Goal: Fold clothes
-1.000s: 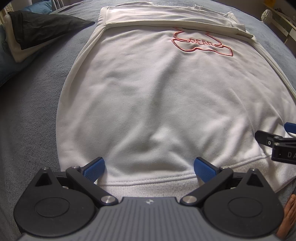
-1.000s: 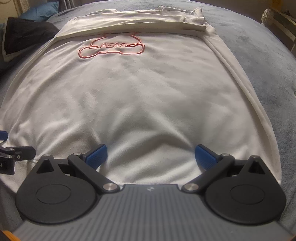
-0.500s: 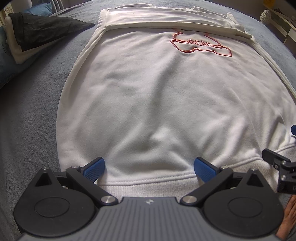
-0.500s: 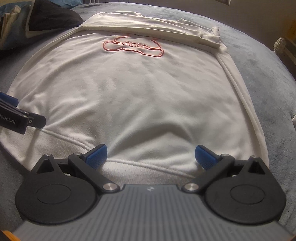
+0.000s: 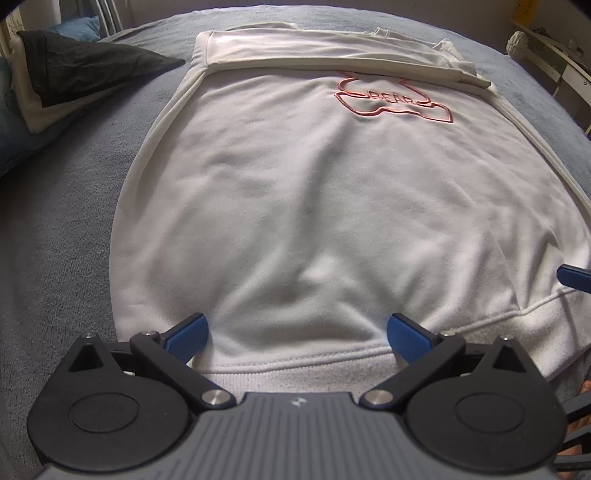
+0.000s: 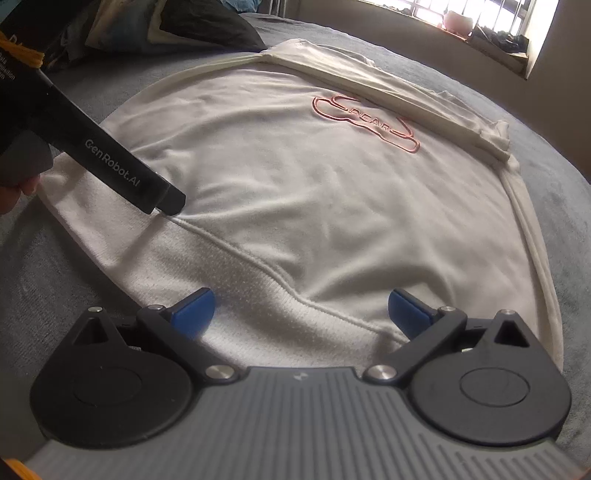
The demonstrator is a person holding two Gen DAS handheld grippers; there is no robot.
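A white sweatshirt (image 5: 314, 206) with a red "BEAR" outline print (image 5: 393, 101) lies flat on a grey bed, sleeves folded in across the top and along the sides. It also shows in the right wrist view (image 6: 314, 192). My left gripper (image 5: 297, 334) is open, its blue pads wide apart over the ribbed hem near the left corner. My right gripper (image 6: 301, 310) is open over the ribbed hem (image 6: 240, 295) further right. The left gripper's black finger (image 6: 122, 170) touches the hem seam in the right wrist view.
A pile of dark and light clothes (image 5: 62, 77) lies at the far left on the grey blanket (image 5: 55, 240). A window sill (image 6: 480, 29) with objects is at the far right. A white shelf (image 5: 554, 59) stands beyond the bed.
My right gripper has drawn back to the hem and swung to view the shirt at an angle. The left gripper has stayed put over the hem. Both stay open.
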